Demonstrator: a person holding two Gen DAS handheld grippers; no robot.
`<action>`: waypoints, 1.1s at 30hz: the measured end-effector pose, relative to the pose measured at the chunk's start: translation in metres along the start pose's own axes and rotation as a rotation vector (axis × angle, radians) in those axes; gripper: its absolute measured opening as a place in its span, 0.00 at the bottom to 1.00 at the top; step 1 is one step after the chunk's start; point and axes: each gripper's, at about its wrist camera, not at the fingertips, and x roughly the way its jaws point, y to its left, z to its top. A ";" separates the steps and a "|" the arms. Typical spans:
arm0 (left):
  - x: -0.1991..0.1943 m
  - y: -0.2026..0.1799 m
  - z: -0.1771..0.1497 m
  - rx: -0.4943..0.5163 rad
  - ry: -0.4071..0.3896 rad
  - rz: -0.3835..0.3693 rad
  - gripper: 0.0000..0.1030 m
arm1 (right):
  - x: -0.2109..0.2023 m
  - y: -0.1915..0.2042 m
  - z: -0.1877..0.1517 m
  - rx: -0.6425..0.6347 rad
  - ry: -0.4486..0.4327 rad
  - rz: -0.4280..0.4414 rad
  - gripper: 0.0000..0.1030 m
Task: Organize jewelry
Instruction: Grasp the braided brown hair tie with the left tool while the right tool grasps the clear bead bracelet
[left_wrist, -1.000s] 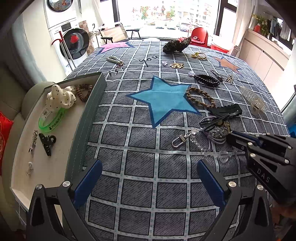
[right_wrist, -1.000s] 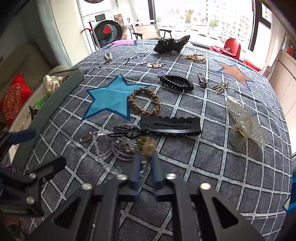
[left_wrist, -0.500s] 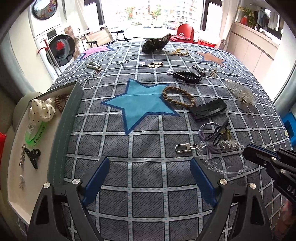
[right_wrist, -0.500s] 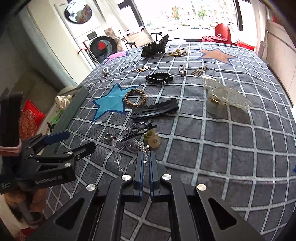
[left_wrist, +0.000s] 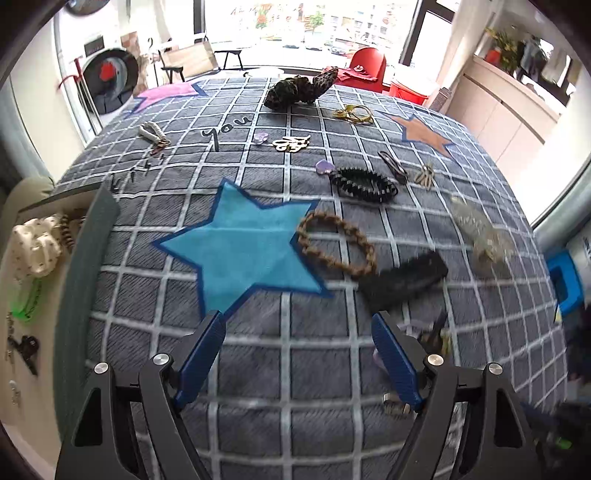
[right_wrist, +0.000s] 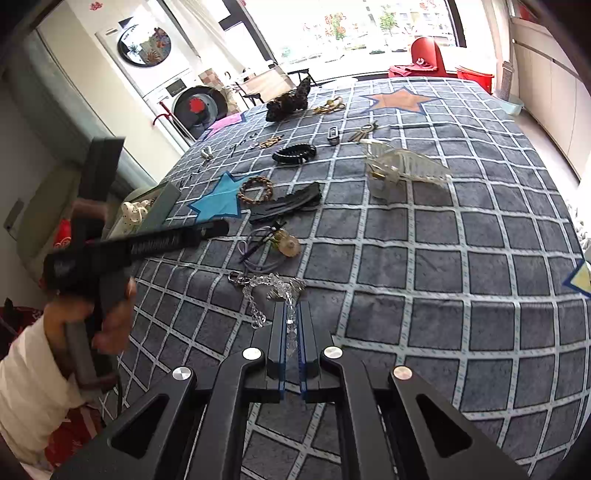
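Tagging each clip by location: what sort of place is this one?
Probably a home, perhaps a laundry or balcony-side room: a front-loading washing machine stands by the wall, big windows look onto a street, and jewelry lies on a quilted star-patterned cloth.

The left gripper (left_wrist: 297, 354), jaws apart and just narrowing on nothing, hangs over the grid-patterned cloth (left_wrist: 258, 387) below the blue star (left_wrist: 243, 251).

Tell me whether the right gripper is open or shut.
Shut. In the right wrist view the right gripper has its blue pads closed on the clear crystal bead chain, whose other end trails onto the checked blanket.
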 end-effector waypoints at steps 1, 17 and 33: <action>0.004 -0.001 0.007 -0.020 0.006 -0.013 0.81 | -0.001 -0.002 -0.001 0.006 0.001 0.000 0.05; 0.041 -0.038 0.038 0.011 0.021 0.109 0.56 | -0.004 -0.018 -0.007 0.063 -0.005 0.006 0.05; -0.002 -0.018 0.002 0.014 -0.003 -0.040 0.12 | -0.015 0.001 -0.003 0.038 -0.027 0.031 0.05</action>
